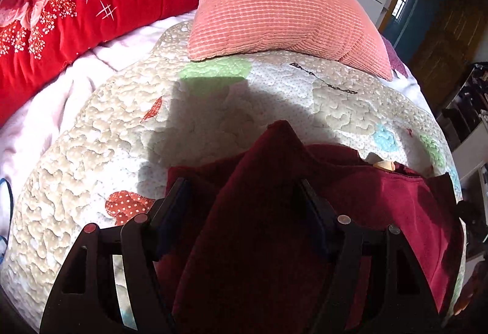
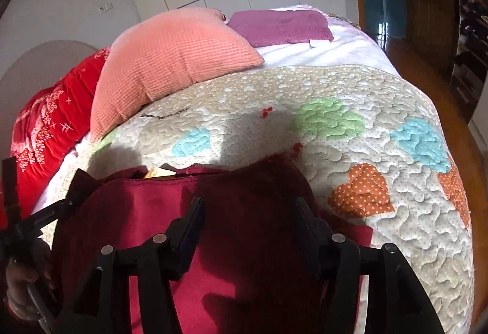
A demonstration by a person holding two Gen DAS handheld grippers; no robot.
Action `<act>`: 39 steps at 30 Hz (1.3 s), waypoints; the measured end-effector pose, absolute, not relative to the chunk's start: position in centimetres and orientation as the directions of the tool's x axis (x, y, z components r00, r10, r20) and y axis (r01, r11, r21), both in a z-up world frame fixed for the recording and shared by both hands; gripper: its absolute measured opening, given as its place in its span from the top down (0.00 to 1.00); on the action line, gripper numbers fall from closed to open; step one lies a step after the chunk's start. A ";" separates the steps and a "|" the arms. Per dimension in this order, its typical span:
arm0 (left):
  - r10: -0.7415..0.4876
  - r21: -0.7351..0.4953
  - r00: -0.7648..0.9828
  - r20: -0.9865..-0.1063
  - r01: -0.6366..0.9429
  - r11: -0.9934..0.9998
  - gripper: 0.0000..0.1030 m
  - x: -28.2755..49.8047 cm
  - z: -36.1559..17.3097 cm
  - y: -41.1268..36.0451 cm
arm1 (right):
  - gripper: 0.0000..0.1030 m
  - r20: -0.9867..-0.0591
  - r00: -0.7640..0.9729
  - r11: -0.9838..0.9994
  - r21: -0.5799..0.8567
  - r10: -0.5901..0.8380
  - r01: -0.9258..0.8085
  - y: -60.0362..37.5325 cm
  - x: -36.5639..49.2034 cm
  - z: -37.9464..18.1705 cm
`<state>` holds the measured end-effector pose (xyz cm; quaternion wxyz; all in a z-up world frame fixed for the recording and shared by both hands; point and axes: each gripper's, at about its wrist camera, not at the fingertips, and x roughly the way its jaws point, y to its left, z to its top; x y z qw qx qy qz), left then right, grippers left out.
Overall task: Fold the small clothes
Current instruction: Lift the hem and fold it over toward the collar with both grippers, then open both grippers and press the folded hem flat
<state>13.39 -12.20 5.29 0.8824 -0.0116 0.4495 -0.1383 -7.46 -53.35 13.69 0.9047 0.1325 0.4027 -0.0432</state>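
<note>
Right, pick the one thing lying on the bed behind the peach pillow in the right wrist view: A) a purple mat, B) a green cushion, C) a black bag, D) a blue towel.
A: a purple mat lies flat on the white sheet just behind the peach pillow.

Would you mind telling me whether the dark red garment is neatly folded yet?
Not yet: the dark red garment lies rumpled on the quilt, one fold peaking.

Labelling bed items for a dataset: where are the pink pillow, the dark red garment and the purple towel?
pink pillow point(image 1: 274, 5), left wrist view, ribbed front face.
dark red garment point(image 2: 158, 206), right wrist view, sunlit flat panel.
purple towel point(image 2: 280, 26), right wrist view, top middle.
</note>
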 end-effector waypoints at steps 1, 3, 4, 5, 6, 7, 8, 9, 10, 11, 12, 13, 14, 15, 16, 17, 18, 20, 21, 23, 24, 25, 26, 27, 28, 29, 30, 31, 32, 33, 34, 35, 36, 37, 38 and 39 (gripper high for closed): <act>-0.255 -0.135 0.570 -0.781 0.244 0.960 0.31 12.6 5.8 -12.0 | 0.45 -0.732 0.681 0.965 0.195 0.023 0.177 -52.9 -8.7 14.4; -0.265 -0.129 0.587 -0.765 0.265 0.956 0.31 11.0 6.6 -11.7 | 0.45 -0.724 0.690 0.970 0.177 0.015 0.165 -52.2 -11.0 14.9; -0.271 -0.130 0.592 -0.759 0.270 0.954 0.31 10.2 6.9 -11.5 | 0.45 -0.728 0.685 0.970 0.177 0.016 0.166 -52.1 -11.7 14.6; -0.276 -0.131 0.596 -0.754 0.275 0.952 0.31 9.4 7.1 -11.3 | 0.45 -0.742 0.670 0.970 0.173 0.015 0.170 -52.0 -12.1 13.9; -0.278 -0.131 0.598 -0.752 0.279 0.951 0.31 8.7 7.3 -11.2 | 0.45 -0.768 0.641 0.972 0.156 0.007 0.177 -52.0 -12.1 12.8; -0.278 -0.129 0.598 -0.752 0.280 0.951 0.31 8.1 7.4 -11.1 | 0.45 -0.798 0.603 0.973 0.127 -0.015 0.192 -52.1 -11.8 11.5; -0.276 -0.127 0.596 -0.754 0.280 0.952 0.31 7.4 7.5 -11.0 | 0.45 -0.820 0.571 0.974 0.094 -0.042 0.206 -52.2 -11.6 10.4; -0.274 -0.125 0.593 -0.757 0.281 0.952 0.31 6.8 7.5 -10.9 | 0.45 -0.822 0.568 0.975 0.082 -0.051 0.207 -52.2 -11.6 9.9; -0.274 -0.123 0.591 -0.759 0.283 0.951 0.31 6.2 7.6 -10.8 | 0.45 -0.816 0.576 0.975 0.083 -0.053 0.208 -52.2 -11.8 10.2; -0.276 -0.121 0.591 -0.758 0.288 0.950 0.31 5.6 7.7 -10.6 | 0.45 -0.814 0.578 0.972 0.093 -0.050 0.215 -52.1 -12.0 10.7; -0.274 -0.115 0.593 -0.757 0.293 0.949 0.31 5.0 7.7 -10.5 | 0.45 -0.808 0.589 0.967 0.120 -0.036 0.223 -52.1 -12.2 11.5; -0.265 -0.100 0.595 -0.758 0.296 0.950 0.31 4.4 7.7 -10.4 | 0.45 -0.795 0.607 0.962 0.154 -0.015 0.225 -52.1 -12.5 12.2; -0.253 -0.084 0.597 -0.761 0.296 0.951 0.31 3.9 7.7 -10.3 | 0.45 -0.784 0.620 0.959 0.179 0.004 0.221 -51.8 -12.8 12.9; -0.245 -0.076 0.599 -0.762 0.294 0.953 0.31 3.4 7.7 -10.1 | 0.45 -0.779 0.627 0.959 0.189 0.014 0.213 -51.3 -13.0 13.5; -0.245 -0.077 0.599 -0.762 0.293 0.953 0.31 3.0 7.6 -9.8 | 0.45 -0.772 0.635 0.961 0.194 0.025 0.197 -50.7 -13.0 13.9; -0.248 -0.082 0.598 -0.762 0.291 0.953 0.31 2.6 7.5 -9.5 | 0.45 -0.763 0.645 0.963 0.203 0.043 0.176 -50.0 -13.1 14.3; -0.248 -0.087 0.598 -0.762 0.285 0.954 0.31 2.2 7.3 -9.1 | 0.45 -0.756 0.652 0.965 0.213 0.062 0.155 -49.2 -13.0 14.7; -0.245 -0.098 0.597 -0.764 0.268 0.958 0.31 1.5 6.6 -8.1 | 0.45 -0.745 0.659 0.966 0.232 0.102 0.112 -47.5 -12.7 14.8; -0.244 -0.104 0.596 -0.765 0.260 0.960 0.31 1.3 6.3 -7.7 | 0.45 -0.740 0.661 0.967 0.240 0.125 0.086 -46.6 -12.3 14.7; -0.244 -0.113 0.593 -0.767 0.250 0.962 0.31 1.5 5.5 -6.9 | 0.50 -0.740 0.657 0.974 0.223 0.147 0.034 -44.4 -11.3 14.2; -0.244 -0.118 0.588 -0.771 0.244 0.963 0.31 1.7 5.2 -6.7 | 0.58 -0.741 0.653 0.976 0.217 0.158 0.010 -43.2 -10.6 14.0; -0.248 -0.130 0.581 -0.775 0.238 0.963 0.31 1.9 4.9 -6.4 | 0.60 -0.740 0.651 0.976 0.218 0.169 -0.006 -42.2 -9.8 13.8; -0.259 -0.147 0.574 -0.777 0.234 0.961 0.31 2.2 4.6 -6.1 | 0.60 -0.738 0.649 0.973 0.228 0.186 -0.020 -41.3 -8.9 13.6; -0.273 -0.168 0.567 -0.777 0.232 0.958 0.31 2.4 4.3 -5.8 | 0.60 -0.734 0.647 0.970 0.241 0.206 -0.036 -40.4 -8.0 13.4; -0.288 -0.189 0.563 -0.775 0.228 0.955 0.31 2.7 4.1 -5.5 | 0.60 -0.729 0.648 0.968 0.246 0.220 -0.053 -39.3 -7.0 13.3; -0.302 -0.210 0.557 -0.774 0.224 0.952 0.31 2.9 3.9 -5.2 | 0.60 -0.726 0.648 0.968 0.239 0.229 -0.075 -38.1 -5.9 13.3; -0.318 -0.231 0.545 -0.775 0.223 0.947 0.31 3.1 3.7 -5.0 | 0.60 -0.726 0.647 0.970 0.224 0.233 -0.098 -36.9 -4.8 13.2; -0.332 -0.250 0.533 -0.778 0.223 0.942 0.31 3.4 3.5 -4.8 | 0.60 -0.728 0.642 0.970 0.210 0.238 -0.122 -35.7 -3.6 13.0; -0.344 -0.264 0.524 -0.779 0.223 0.938 0.31 3.6 3.3 -4.7 | 0.60 -0.734 0.633 0.969 0.204 0.246 -0.141 -34.6 -2.4 12.7; -0.355 -0.276 0.517 -0.779 0.225 0.934 0.31 3.7 3.2 -4.6 | 0.60 -0.742 0.621 0.967 0.202 0.253 -0.153 -33.6 -1.1 12.3; -0.362 -0.284 0.512 -0.779 0.227 0.932 0.31 3.9 3.2 -4.5 | 0.60 -0.750 0.608 0.966 0.205 0.259 -0.158 -32.7 0.2 11.7; -0.369 -0.291 0.508 -0.778 0.228 0.929 0.31 4.0 3.1 -4.5 | 0.60 -0.758 0.597 0.965 0.207 0.263 -0.161 -32.1 1.5 11.1; -0.374 -0.298 0.504 -0.778 0.228 0.927 0.31 4.1 3.0 -4.4 | 0.60 -0.768 0.586 0.966 0.202 0.257 -0.160 -31.2 2.7 10.4; -0.378 -0.302 0.501 -0.778 0.229 0.925 0.31 4.1 3.0 -4.4 | 0.60 -0.778 0.578 0.969 0.191 0.247 -0.156 -30.6 3.8 9.8; -0.382 -0.305 0.499 -0.778 0.230 0.924 0.31 4.2 2.9 -4.4 | 0.60 -0.785 0.574 0.972 0.181 0.234 -0.149 -30.1 4.9 9.1; -0.385 -0.307 0.497 -0.778 0.233 0.923 0.31 4.3 2.9 -4.4 | 0.60 -0.791 0.568 0.974 0.175 0.226 -0.144 -29.6 5.8 8.5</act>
